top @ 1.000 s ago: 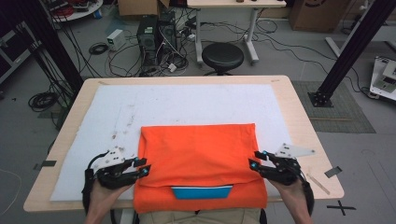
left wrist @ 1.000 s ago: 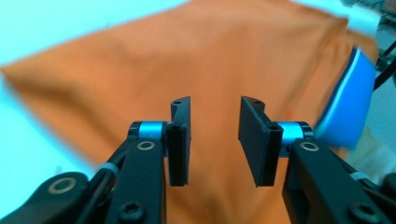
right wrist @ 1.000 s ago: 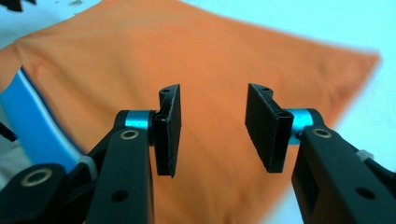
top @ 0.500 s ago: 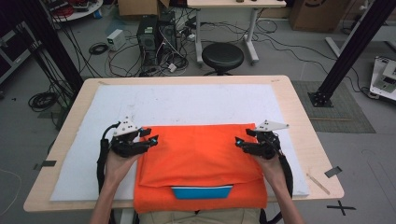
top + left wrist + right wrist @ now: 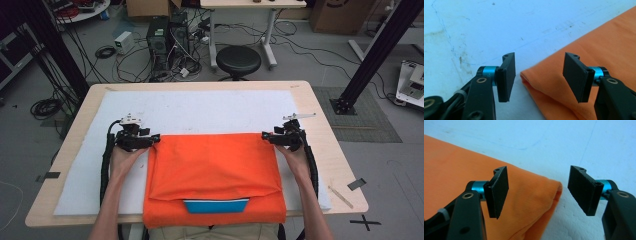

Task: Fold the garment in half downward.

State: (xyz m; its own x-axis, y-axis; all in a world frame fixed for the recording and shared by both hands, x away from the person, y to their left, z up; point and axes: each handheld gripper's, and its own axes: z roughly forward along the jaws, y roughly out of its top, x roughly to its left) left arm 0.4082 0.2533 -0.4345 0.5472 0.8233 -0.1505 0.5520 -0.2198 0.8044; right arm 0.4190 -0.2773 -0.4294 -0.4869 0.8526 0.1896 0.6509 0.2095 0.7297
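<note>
My left gripper (image 5: 153, 139) and right gripper (image 5: 267, 137) faced inward on outstretched forearms; both had just been opening, fingers (image 5: 506, 77) spread, gripping nothing.

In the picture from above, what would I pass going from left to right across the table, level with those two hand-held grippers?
Bare wooden table edge → white mat → left gripper → orange cloth → right gripper → bare wooden table edge again on the far right.
</note>
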